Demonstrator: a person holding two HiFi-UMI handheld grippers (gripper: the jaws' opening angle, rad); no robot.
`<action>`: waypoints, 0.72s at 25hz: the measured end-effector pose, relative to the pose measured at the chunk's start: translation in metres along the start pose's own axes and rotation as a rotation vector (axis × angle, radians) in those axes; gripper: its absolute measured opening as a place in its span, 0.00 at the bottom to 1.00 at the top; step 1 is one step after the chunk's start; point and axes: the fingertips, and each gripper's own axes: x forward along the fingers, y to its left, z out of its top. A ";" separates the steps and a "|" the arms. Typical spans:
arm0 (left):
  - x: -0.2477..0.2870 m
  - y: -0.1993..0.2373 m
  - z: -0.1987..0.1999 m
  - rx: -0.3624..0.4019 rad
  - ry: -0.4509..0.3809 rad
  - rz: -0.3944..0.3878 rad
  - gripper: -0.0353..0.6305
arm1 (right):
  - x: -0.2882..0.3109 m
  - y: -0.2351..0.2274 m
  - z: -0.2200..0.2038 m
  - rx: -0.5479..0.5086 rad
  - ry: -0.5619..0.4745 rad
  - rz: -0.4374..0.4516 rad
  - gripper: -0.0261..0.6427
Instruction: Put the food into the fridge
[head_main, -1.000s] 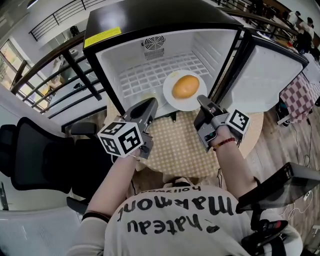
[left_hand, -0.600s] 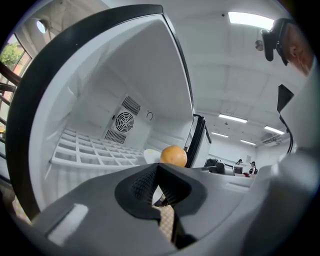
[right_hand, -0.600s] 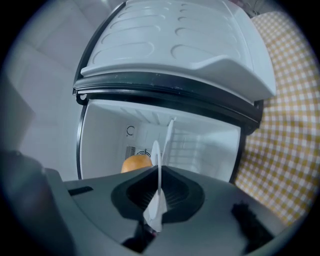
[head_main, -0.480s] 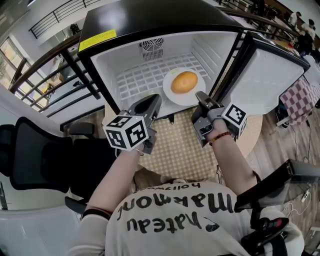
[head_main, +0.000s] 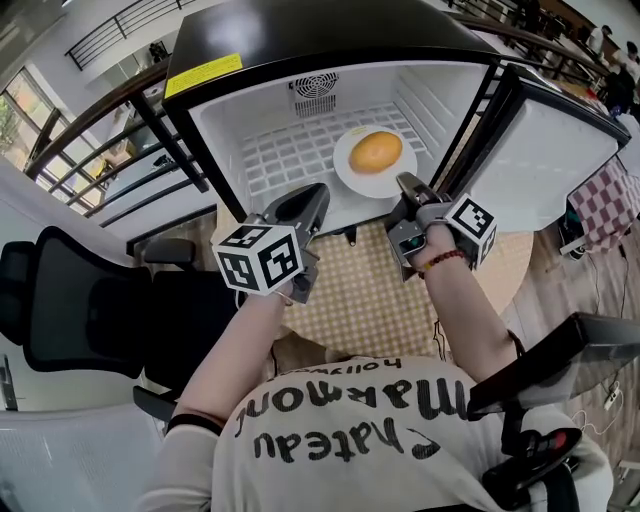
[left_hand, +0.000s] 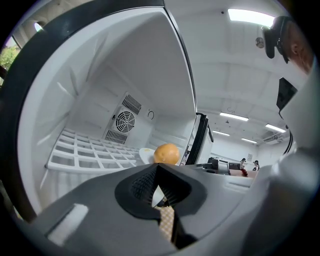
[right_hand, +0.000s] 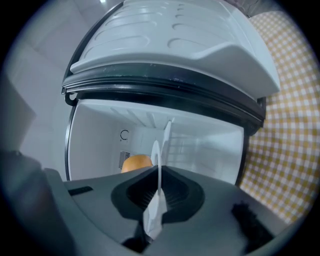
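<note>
A round golden bun lies on a white plate over the white wire shelf of the open fridge. My right gripper is shut on the plate's near rim at the fridge mouth. In the right gripper view the plate shows edge-on between the jaws of the right gripper, with the bun behind it. My left gripper hovers shut and empty at the shelf's front edge, left of the plate. From the left gripper, the bun sits ahead to the right.
The fridge door stands open at the right, close to my right hand. The fridge sits on a round table with a yellow checked cloth. A black chair is at the left, a railing behind.
The right gripper has carried the plate with the bun deeper into the fridge. The left gripper has moved forward to the shelf's front edge.
</note>
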 end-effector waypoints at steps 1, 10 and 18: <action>-0.001 0.001 0.000 -0.001 -0.001 0.004 0.06 | 0.002 0.001 0.000 0.000 0.000 -0.001 0.07; -0.006 0.005 0.004 -0.012 -0.012 0.018 0.06 | 0.015 0.006 -0.004 0.002 0.008 -0.008 0.07; -0.009 0.011 0.006 -0.018 -0.017 0.022 0.06 | 0.026 0.013 -0.009 -0.026 0.018 -0.014 0.07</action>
